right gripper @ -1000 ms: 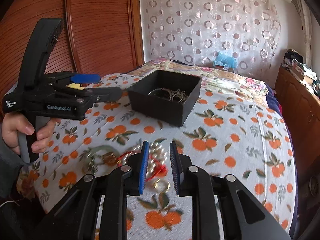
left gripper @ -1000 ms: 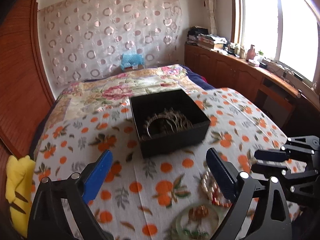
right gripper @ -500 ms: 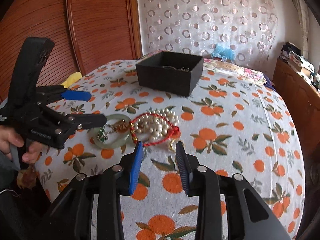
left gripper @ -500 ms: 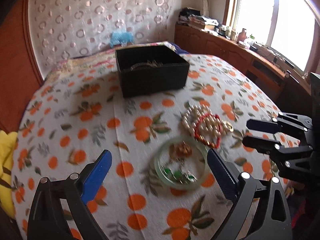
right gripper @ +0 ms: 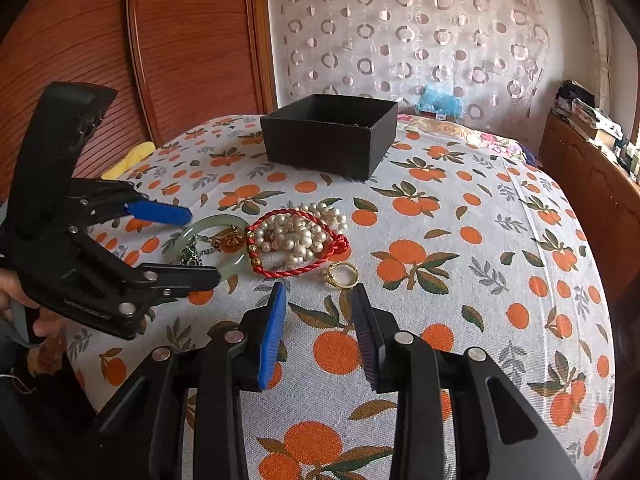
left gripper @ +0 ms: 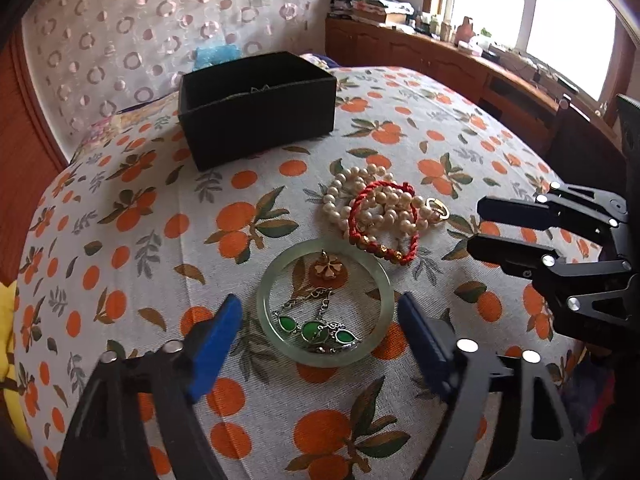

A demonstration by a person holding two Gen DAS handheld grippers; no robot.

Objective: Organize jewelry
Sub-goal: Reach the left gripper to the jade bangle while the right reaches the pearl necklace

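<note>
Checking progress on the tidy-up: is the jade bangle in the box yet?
Out. The jade bangle lies on the tablecloth, apart from the black box.

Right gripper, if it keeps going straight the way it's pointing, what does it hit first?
Probably the gold ring, lying just ahead of the open right gripper; beyond it the pearl strand. Depth is uncertain.

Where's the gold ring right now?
In the right wrist view, the gold ring lies on the tablecloth just ahead of the right gripper, beside the pearls.

We see the orange-print bedspread (right gripper: 460, 248); beyond it hangs a circle-patterned curtain (right gripper: 400, 32), a wooden cabinet (left gripper: 440, 60) runs along its right side.
</note>
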